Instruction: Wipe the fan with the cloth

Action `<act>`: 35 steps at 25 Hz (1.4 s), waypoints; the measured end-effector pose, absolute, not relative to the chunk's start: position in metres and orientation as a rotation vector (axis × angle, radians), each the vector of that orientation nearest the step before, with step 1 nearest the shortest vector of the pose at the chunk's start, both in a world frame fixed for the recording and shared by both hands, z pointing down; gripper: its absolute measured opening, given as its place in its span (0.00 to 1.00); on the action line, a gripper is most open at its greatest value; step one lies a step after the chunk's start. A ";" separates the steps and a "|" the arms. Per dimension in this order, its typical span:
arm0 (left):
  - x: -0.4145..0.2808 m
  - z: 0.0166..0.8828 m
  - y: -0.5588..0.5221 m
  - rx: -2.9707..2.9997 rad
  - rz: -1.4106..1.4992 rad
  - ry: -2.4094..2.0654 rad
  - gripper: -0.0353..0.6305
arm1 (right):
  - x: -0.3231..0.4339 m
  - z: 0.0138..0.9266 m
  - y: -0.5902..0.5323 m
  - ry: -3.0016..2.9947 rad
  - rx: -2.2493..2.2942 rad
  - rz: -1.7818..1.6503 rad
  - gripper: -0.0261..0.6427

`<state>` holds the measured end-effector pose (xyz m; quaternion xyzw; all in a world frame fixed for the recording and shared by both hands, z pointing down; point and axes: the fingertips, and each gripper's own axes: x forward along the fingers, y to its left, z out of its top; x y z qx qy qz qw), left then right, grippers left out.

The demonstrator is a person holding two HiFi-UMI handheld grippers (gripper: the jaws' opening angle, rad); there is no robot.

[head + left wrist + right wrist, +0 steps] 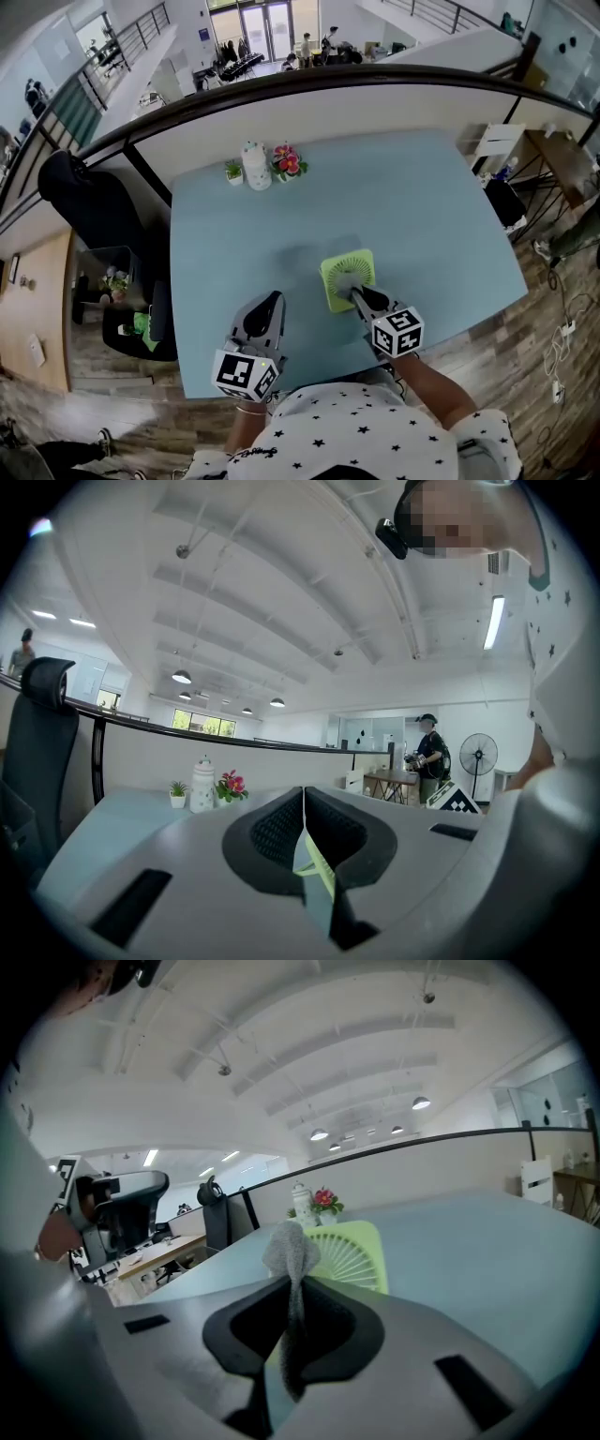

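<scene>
A lime-green square fan point(333, 291) lies flat on the light blue table point(412, 216), near its front edge. My right gripper point(361, 298) is shut on a grey cloth point(348, 277), which rests on the fan's grille. In the right gripper view the cloth point(287, 1246) bunches up above the right gripper point(292, 1283), with the fan point(352, 1251) just behind it. My left gripper point(272, 302) hovers to the left of the fan, apart from it. In its own view the left gripper point(303, 803) has its jaws together; only a green sliver shows low in the gap.
A white jar point(255, 165), pink flowers point(289, 161) and a small potted plant point(233, 172) stand at the table's far edge. A black chair point(84, 202) sits off the left side. A person point(429, 757) and a pedestal fan point(478, 754) stand far behind.
</scene>
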<state>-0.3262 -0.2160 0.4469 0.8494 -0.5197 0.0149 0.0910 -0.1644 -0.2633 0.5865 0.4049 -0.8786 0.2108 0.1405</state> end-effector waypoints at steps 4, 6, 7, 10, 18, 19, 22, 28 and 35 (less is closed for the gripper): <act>-0.331 0.446 -0.214 2.522 0.036 -1.555 0.10 | -0.199 0.597 -0.248 -2.547 1.041 0.601 0.08; -0.334 0.446 -0.212 2.516 0.035 -1.563 0.10 | -0.209 0.604 -0.243 -2.541 0.999 0.594 0.08; -0.336 0.446 -0.212 2.512 0.035 -1.567 0.10 | -0.213 0.608 -0.241 -2.536 0.982 0.592 0.08; -0.342 0.448 -0.211 2.498 0.032 -1.585 0.10 | -0.221 0.618 -0.237 -2.517 0.945 0.586 0.08; -0.345 0.450 -0.213 2.495 0.035 -1.580 0.10 | -0.219 0.639 -0.233 -2.462 0.928 0.591 0.08; -0.344 0.450 -0.214 2.496 0.034 -1.577 0.10 | -0.218 0.640 -0.233 -2.458 0.929 0.593 0.08; -0.342 0.449 -0.216 2.499 0.032 -1.569 0.10 | -0.210 0.641 -0.233 -2.445 0.944 0.597 0.08; -0.336 0.452 -0.220 2.507 0.033 -1.549 0.10 | -0.188 0.645 -0.237 -2.410 0.997 0.599 0.08; -0.326 0.450 -0.225 2.514 0.038 -1.529 0.10 | -0.160 0.647 -0.243 -2.375 1.069 0.617 0.08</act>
